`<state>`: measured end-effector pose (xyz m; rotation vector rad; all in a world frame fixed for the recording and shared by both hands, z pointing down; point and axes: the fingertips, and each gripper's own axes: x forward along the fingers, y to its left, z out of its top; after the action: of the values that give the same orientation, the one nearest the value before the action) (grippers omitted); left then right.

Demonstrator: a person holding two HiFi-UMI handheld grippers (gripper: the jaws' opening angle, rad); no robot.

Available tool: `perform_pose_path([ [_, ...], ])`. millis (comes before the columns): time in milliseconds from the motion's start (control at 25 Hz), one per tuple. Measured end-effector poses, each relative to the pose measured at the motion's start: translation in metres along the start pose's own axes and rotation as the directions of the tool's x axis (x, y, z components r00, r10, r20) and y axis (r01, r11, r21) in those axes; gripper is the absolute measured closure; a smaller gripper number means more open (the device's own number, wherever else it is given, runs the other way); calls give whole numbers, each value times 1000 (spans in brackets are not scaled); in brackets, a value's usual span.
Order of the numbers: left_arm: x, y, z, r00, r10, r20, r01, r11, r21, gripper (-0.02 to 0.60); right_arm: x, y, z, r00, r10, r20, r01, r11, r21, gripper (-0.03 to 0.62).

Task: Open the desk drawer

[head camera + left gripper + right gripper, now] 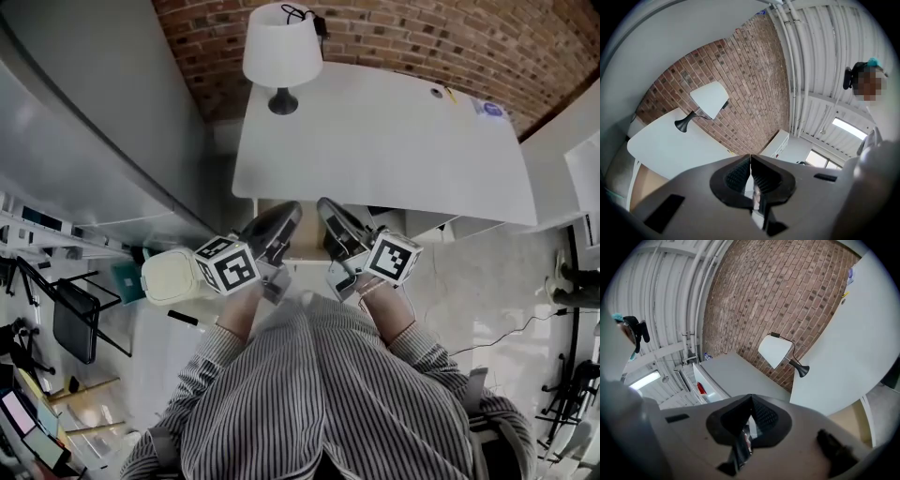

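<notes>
A white desk (pixel 394 141) fills the upper middle of the head view, with a white lamp (pixel 281 47) on its far left corner. Below its near edge a tan front (pixel 305 246) shows between my two grippers; I cannot make out a handle. My left gripper (pixel 291 212) is held level just short of that edge, jaws shut and empty (pixel 750 157). Beside it, my right gripper (pixel 326 208) is also shut with nothing between its pads (pixel 751 397). Both gripper views look across the desk (pixel 670 145) toward the lamp (pixel 778 350) and the brick wall.
A cream bin (pixel 173 277) stands on the floor left of my left hand, with a black chair (pixel 75 319) further left. A cable (pixel 506 328) trails over the floor on the right. The brick wall (pixel 403 37) backs the desk; a grey partition (pixel 103 112) runs along the left.
</notes>
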<state>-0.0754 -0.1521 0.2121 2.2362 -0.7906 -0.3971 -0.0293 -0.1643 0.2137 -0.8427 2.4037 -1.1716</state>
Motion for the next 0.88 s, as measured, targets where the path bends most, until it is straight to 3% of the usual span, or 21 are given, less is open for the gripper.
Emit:
perform_pose_path([
  [680, -2, 1, -12, 999, 44, -1, -44, 999, -20, 569, -4, -3, -11, 998, -30, -56, 27, 999, -44, 577],
  [880, -4, 1, -14, 998, 69, -6, -69, 998, 8, 569, -4, -3, -16, 996, -48, -78, 43, 997, -63, 577],
])
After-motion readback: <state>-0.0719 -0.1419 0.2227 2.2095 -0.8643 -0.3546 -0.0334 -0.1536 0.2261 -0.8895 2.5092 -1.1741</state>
